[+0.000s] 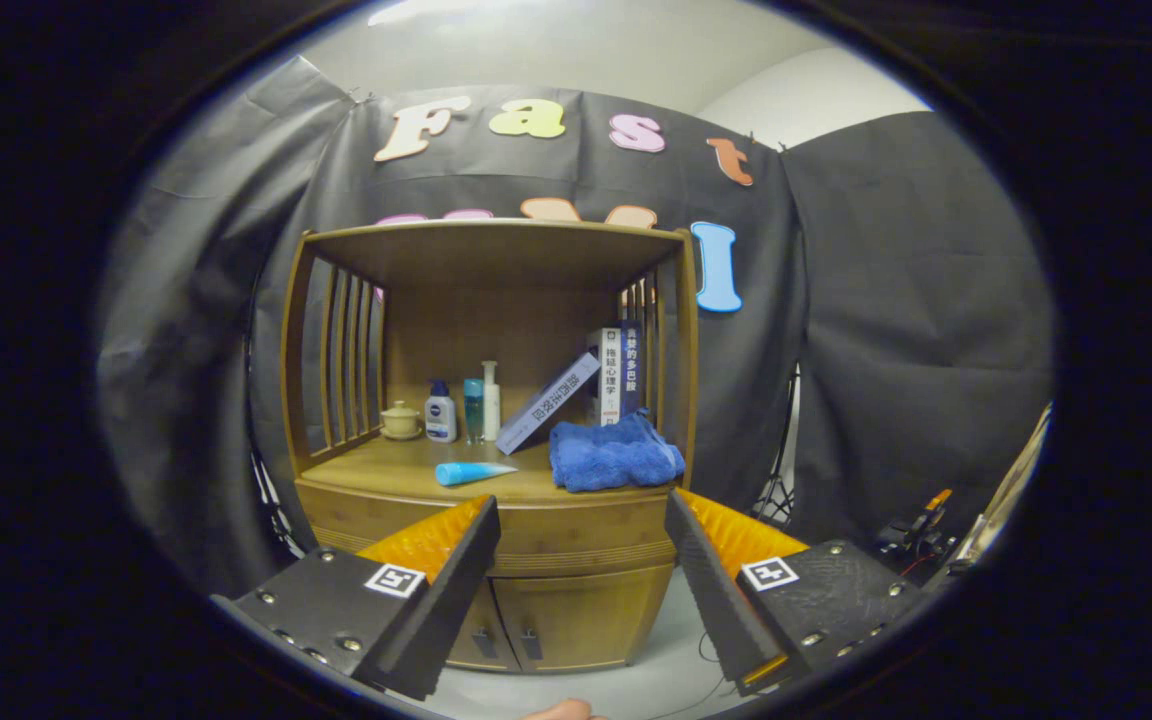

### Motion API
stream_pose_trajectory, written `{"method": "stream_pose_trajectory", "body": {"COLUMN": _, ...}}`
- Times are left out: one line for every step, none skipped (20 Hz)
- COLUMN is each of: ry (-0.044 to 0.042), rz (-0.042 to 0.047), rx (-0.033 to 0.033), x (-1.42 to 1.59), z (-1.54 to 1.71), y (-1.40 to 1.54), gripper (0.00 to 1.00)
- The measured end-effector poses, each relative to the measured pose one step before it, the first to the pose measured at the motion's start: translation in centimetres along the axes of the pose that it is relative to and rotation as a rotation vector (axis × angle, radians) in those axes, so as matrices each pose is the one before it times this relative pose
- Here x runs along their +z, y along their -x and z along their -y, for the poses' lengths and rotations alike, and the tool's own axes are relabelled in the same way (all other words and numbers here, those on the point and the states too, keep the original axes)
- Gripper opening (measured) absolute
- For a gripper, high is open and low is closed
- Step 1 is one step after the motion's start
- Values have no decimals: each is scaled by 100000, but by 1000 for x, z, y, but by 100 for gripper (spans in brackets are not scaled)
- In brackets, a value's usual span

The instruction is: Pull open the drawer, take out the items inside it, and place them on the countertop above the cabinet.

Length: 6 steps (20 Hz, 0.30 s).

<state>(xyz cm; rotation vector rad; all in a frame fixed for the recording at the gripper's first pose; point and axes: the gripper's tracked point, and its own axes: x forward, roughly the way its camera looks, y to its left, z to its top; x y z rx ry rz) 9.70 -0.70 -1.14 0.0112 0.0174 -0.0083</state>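
A: Fingers (pixel 476 560) spread wide, nothing between them — gripper (pixel 581 520) sits well back from the cabinet (pixel 576 610), aimed at its front.

B: Drawer?

A: Drawer (pixel 576 535) runs across the cabinet front just under the countertop (pixel 376 470), seen in the gap between the fingertips. Closed, flush with the front. Contents can't be told.

B: On the countertop?

A: Blue tube (pixel 471 472) lying on its side near the front edge, left of centre. Folded blue towel (pixel 613 455) to its right, also at the front. Far back against the rear panel — small lidded pot (pixel 401 420) at the left, then white bottle (pixel 440 412), slim blue bottle (pixel 474 410), tall white bottle (pixel 491 400). One book (pixel 548 403) leans tilted against upright books (pixel 619 372) at the right.

B: Below the drawer?

A: Two doors (pixel 576 615) with dark handles, both closed. Wooden shelf frame (pixel 336 340) with slatted sides rises over the countertop. Black cloth wall (pixel 896 320) behind. Tripod legs (pixel 774 495) to the cabinet's right, pale floor (pixel 656 680) underneath.
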Motion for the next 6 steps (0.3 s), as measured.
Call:
{"method": "stream_pose_trajectory", "body": {"ry": 222, "rz": 162, "rx": 515, "x": -223, "z": 102, "y": 89, "gripper": 99}}
{"method": "stream_pose_trajectory", "body": {"ry": 257, "rz": 250, "rx": 610, "x": -63, "z": 240, "y": -223, "gripper": 99}}
{"method": "stream_pose_trajectory", "body": {"ry": 334, "rz": 305, "rx": 411, "x": 48, "z": 432, "y": -116, "gripper": 99}}
{"method": "stream_pose_trajectory", "body": {"ry": 374, "rz": 419, "rx": 186, "x": 87, "z": 621, "y": -199, "gripper": 99}}
{"method": "stream_pose_trajectory", "body": {"ry": 579, "rz": 814, "rx": 540, "x": 153, "z": 692, "y": -113, "gripper": 99}}
{"method": "stream_pose_trajectory", "body": {"ry": 1114, "rz": 1376, "rx": 917, "x": 220, "z": 779, "y": -183, "gripper": 99}}
